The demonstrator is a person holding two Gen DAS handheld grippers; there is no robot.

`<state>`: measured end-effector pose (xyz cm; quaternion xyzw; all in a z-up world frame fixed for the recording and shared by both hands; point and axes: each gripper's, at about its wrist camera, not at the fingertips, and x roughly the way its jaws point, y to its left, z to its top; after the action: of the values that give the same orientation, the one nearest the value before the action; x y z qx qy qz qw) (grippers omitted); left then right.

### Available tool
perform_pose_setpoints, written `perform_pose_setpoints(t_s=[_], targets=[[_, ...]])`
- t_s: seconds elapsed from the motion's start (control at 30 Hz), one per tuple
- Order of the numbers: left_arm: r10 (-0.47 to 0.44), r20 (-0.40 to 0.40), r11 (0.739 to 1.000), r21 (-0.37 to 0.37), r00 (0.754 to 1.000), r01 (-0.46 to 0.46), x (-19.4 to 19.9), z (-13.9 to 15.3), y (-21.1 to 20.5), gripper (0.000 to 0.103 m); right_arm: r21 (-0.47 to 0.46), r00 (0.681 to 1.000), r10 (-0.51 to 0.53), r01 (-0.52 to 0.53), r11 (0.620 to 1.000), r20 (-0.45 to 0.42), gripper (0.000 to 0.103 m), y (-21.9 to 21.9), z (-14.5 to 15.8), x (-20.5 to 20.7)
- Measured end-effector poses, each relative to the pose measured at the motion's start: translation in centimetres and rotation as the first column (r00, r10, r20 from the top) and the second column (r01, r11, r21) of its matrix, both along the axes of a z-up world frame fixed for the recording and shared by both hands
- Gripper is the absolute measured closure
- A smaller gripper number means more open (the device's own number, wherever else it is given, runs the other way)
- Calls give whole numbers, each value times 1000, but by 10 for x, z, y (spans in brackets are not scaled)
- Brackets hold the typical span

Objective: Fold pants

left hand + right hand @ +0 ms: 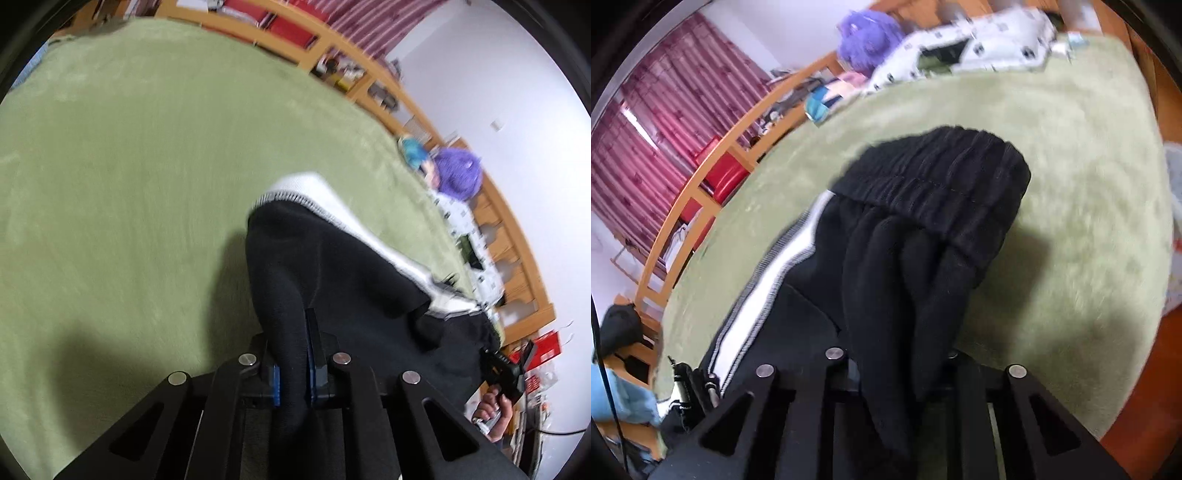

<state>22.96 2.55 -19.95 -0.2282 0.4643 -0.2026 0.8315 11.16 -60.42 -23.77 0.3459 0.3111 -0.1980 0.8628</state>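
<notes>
Right wrist: pants bury right hand-held gripper fingertips, evidently clamping cloth; left hand-held gripper pinches fold.

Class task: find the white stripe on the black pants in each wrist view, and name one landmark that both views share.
Left wrist: the stripe runs from centre toward lower right, along the pants' upper edge.
Right wrist: the stripe runs from centre to lower left, left of the waistband.
Shared landmark: the purple plush beyond the green blanket.
</notes>
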Motion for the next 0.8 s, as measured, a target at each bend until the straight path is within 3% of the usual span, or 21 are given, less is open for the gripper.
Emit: perform_pose_setpoints(t_s=[0.07,0.17,0.3,0.53,0.6,0.67,0.73,0.8], targets=[[3,12,1000,-9,1000,-3,0,10,11,93,-11,999,9,-8,1000,36,87,10,20,1],[14,52,999,37,999,-16,-3,23,24,93,-25,995,52,-50,998,80,87,33,46,4],[61,78,997,42,995,-65,-14,38,78,93,-30,987,131,-129,991,94,87,86,60,10],[206,82,969,120,975,-215,-42,38,218,93,38,947,318,-320,947,43,87,203,27,18],[191,63,968,151,980,-199,-41,31,231,92,29,937,348,-348,937,-7,85,227,14,16],[160,41,969,185,986,-165,-39,19,228,86,45,930,358,-356,934,-85,72,236,1,14],[175,8,946,275,985,-170,-37,8,222,77,82,922,358,-350,933,-149,68,232,-4,9],[188,-6,920,353,982,-174,-40,1,221,68,89,930,335,-324,942,-151,68,227,4,-9]])
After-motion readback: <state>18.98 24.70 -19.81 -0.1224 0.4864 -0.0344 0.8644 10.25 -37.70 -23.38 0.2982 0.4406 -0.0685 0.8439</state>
